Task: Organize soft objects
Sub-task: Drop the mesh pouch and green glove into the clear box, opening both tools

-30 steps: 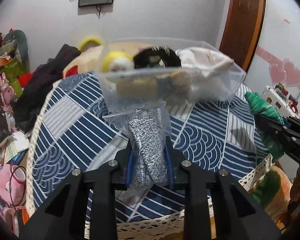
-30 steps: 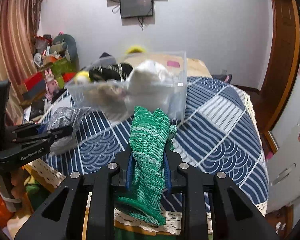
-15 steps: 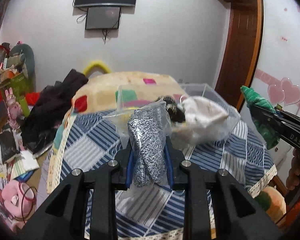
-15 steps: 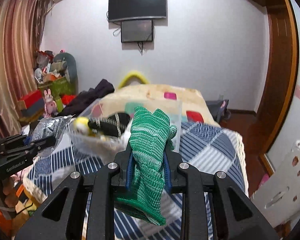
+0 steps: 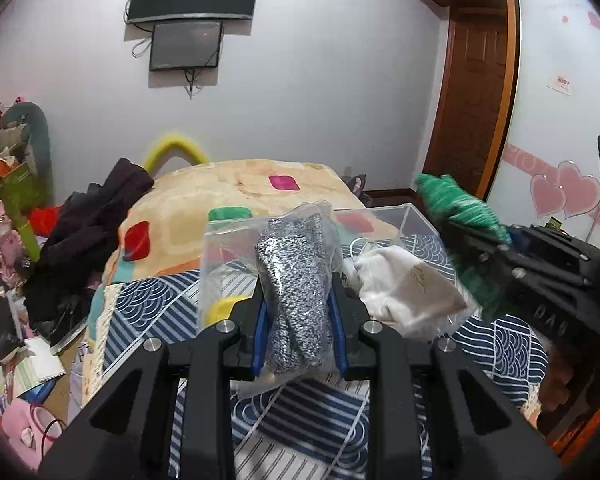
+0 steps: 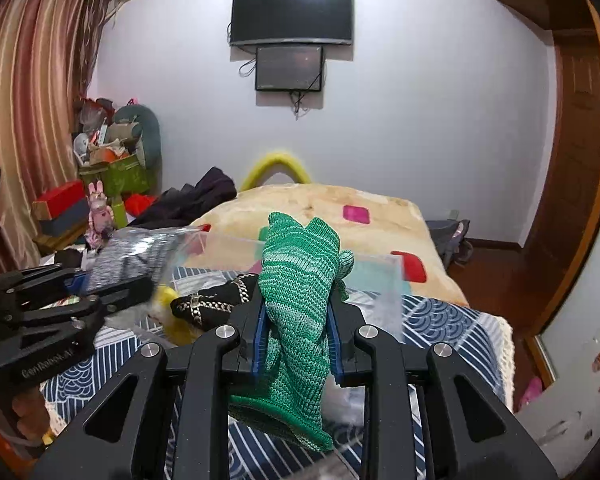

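Note:
My left gripper (image 5: 298,312) is shut on a grey speckled knit item in a clear plastic bag (image 5: 296,284), held above the table. My right gripper (image 6: 298,320) is shut on a green knit item (image 6: 296,304); it also shows at the right of the left wrist view (image 5: 456,216). A clear plastic bin (image 5: 404,220) stands on the blue patterned tablecloth (image 5: 508,344) just ahead of both grippers. It holds a white cloth pouch (image 5: 404,292), a black item with a chain (image 6: 216,304) and something yellow (image 6: 168,300). The left gripper appears at the left of the right wrist view (image 6: 112,276).
Behind the table is a bed with a beige blanket (image 6: 340,208) and dark clothes (image 5: 96,228). Cluttered boxes and toys (image 6: 108,168) stand at the left by the curtain. A wooden door (image 5: 476,100) is at the right. A television (image 6: 292,16) hangs on the wall.
Both grippers have risen and tilted up, so the bin now sits lower and closer under them. The right gripper has moved in toward the bin. Both keep their hold.

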`<state>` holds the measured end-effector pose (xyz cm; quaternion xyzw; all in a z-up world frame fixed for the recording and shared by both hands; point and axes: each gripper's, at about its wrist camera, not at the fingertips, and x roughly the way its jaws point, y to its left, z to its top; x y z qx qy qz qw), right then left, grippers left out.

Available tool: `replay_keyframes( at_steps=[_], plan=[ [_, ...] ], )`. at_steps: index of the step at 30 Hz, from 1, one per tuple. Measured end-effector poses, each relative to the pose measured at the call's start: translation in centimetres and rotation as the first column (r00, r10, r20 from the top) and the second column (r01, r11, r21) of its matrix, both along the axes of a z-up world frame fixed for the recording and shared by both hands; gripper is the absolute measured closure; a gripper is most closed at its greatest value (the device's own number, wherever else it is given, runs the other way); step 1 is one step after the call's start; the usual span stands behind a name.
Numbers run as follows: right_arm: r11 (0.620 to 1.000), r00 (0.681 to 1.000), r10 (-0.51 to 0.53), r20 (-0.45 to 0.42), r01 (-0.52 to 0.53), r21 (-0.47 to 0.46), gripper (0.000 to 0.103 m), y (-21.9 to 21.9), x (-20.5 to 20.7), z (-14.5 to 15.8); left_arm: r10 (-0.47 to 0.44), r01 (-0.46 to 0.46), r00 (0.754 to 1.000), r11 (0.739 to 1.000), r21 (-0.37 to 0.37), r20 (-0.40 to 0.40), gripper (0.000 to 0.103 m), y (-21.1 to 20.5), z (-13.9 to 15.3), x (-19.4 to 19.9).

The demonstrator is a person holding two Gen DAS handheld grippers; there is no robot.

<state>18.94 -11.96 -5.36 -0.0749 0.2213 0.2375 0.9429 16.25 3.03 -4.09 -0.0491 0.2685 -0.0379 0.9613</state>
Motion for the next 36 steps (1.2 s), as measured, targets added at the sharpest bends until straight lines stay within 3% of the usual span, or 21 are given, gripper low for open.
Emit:
replay_keyframes(
  at_steps=[12,18,22,28,36],
  plan=[
    [0.994,0.987,0.043,-0.156,-0.058,-0.093,0.08,2.8,3.6,-5.3,-0.04,0.038,0.989,0.999,-0.017,-0.141,0.074,-0.2,-4.6,5.5],
    [0.995,0.987,0.03,-0.159,-0.044,-0.089,0.066,1.9,3.3,-4.2,-0.049,0.046,0.99,0.999,-0.023,-0.136,0.068,-0.1,-4.4,4.6],
    [0.998,0.989,0.042,-0.14,-0.05,-0.048,0.051,0.8,2.3,-3.3,-0.045,0.04,0.993,0.998,-0.047,-0.112,0.064,0.5,-3.6,3.0],
    [0.999,0.998,0.045,-0.053,-0.046,-0.016,0.048,-1.0,-0.4,-0.7,-0.027,0.026,0.999,0.999,-0.019,-0.041,0.062,0.5,-1.2,-0.2],
    [0.997,0.997,0.027,0.077,-0.032,0.069,0.039,-3.4,-4.5,2.8,-0.01,0.011,0.995,1.0,-0.005,0.101,0.049,-0.1,3.0,-5.7]
  ],
)
